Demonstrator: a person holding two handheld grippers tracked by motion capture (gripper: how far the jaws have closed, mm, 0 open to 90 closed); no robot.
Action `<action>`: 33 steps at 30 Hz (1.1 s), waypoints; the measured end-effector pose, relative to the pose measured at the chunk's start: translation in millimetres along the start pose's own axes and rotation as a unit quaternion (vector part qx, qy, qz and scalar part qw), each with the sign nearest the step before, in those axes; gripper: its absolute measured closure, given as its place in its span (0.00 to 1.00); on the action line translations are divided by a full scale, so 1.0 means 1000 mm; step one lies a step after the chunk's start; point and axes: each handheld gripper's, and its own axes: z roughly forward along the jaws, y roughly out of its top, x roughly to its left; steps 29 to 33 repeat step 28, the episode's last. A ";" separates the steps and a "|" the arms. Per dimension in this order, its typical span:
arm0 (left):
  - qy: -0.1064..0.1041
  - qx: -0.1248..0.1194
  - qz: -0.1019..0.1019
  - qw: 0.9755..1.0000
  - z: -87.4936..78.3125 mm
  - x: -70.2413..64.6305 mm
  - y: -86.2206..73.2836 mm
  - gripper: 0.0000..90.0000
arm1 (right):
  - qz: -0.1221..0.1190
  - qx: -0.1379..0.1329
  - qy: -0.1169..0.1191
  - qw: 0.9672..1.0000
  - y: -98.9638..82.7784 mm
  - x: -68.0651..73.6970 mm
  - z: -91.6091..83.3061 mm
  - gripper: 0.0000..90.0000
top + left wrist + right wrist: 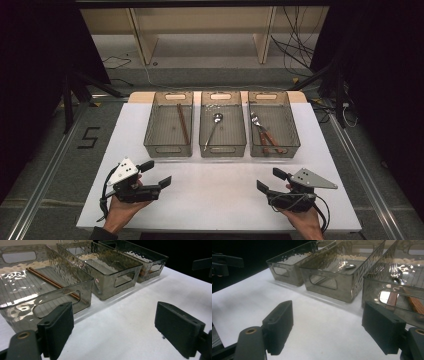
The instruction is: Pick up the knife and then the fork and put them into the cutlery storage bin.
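Observation:
Three clear smoky bins stand in a row at the back of the white table [220,195]. The left bin [168,124] holds brown chopsticks [183,123]. A metal spoon [214,129] lies in the middle bin [223,123]. The right bin [273,123] holds wooden-handled forks [265,135]. My left gripper [156,173] rests open in a hand at the near left, nothing between its jaws. At the near right my right gripper [269,180] is open and empty too. The left gripper view shows the chopsticks [53,283] in the nearest bin [37,287]. In the right gripper view the nearest bin [397,287] holds the forks [397,273].
Behind the table stands a wooden shelf frame [200,30] with cables [300,45] on the floor. Metal rails [45,165] run along both sides of the table. A "5" mark [89,137] is on the floor at left.

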 end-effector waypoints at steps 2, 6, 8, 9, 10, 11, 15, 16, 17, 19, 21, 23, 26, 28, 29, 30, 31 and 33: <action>-0.001 0.000 0.001 1.000 0.000 0.000 0.000 0.17 | -0.004 -0.001 -0.001 1.000 -0.001 0.000 -0.001 0.28; -0.004 0.002 0.001 1.000 0.000 -0.001 0.000 0.17 | -0.004 0.000 -0.002 1.000 -0.002 0.001 -0.002 0.26; -0.004 0.001 0.000 1.000 0.000 -0.002 -0.001 0.17 | -0.005 0.000 -0.002 1.000 -0.002 0.001 -0.002 0.26; -0.004 0.002 0.001 1.000 0.001 -0.002 -0.001 0.17 | -0.005 0.000 -0.003 1.000 -0.002 0.001 -0.002 0.26; -0.004 0.002 0.001 1.000 0.001 -0.002 -0.001 0.17 | -0.005 -0.001 -0.003 1.000 -0.002 0.001 -0.002 0.25; -0.004 0.002 0.001 1.000 0.001 -0.002 -0.001 0.17 | -0.005 -0.002 -0.004 1.000 -0.002 0.001 -0.002 0.25; -0.004 0.001 0.000 1.000 0.000 -0.001 -0.001 0.17 | -0.007 0.000 -0.006 1.000 -0.002 0.001 -0.001 0.24; -0.005 0.001 0.000 1.000 0.000 -0.001 -0.001 0.17 | -0.007 0.000 -0.006 1.000 -0.002 0.001 -0.001 0.24; -0.004 0.001 0.000 1.000 0.001 -0.001 -0.001 0.17 | -0.007 -0.001 -0.007 1.000 -0.001 0.001 -0.001 0.24; -0.005 0.001 0.001 1.000 0.001 -0.001 -0.001 0.17 | -0.007 -0.001 -0.008 1.000 -0.001 0.000 -0.002 0.24; -0.005 0.001 0.001 1.000 0.001 -0.001 -0.001 0.17 | -0.007 -0.002 -0.009 1.000 -0.001 0.000 -0.002 0.24; -0.005 0.002 0.000 1.000 0.001 -0.001 -0.001 0.17 | -0.007 -0.002 -0.009 1.000 -0.001 0.000 -0.002 0.24; -0.005 0.002 0.000 1.000 0.001 -0.001 -0.001 0.17 | -0.008 -0.001 -0.009 1.000 -0.001 0.000 -0.001 0.24; -0.005 0.002 0.000 1.000 0.001 -0.001 -0.001 0.17 | -0.008 -0.001 -0.010 1.000 -0.001 0.000 -0.001 0.24; -0.005 0.002 0.000 1.000 0.001 -0.001 -0.001 0.17 | -0.008 -0.001 -0.010 1.000 -0.001 0.000 -0.001 0.24; -0.005 0.002 0.000 1.000 0.001 -0.001 -0.001 0.17 | -0.008 -0.001 -0.010 1.000 -0.001 0.000 -0.001 0.24; -0.005 0.002 0.000 1.000 0.001 -0.001 -0.001 0.17 | -0.008 -0.001 -0.010 1.000 -0.001 0.000 -0.001 0.24; -0.005 0.002 0.000 1.000 0.001 -0.001 -0.001 0.17 | -0.008 -0.001 -0.010 1.000 -0.001 0.000 -0.001 0.24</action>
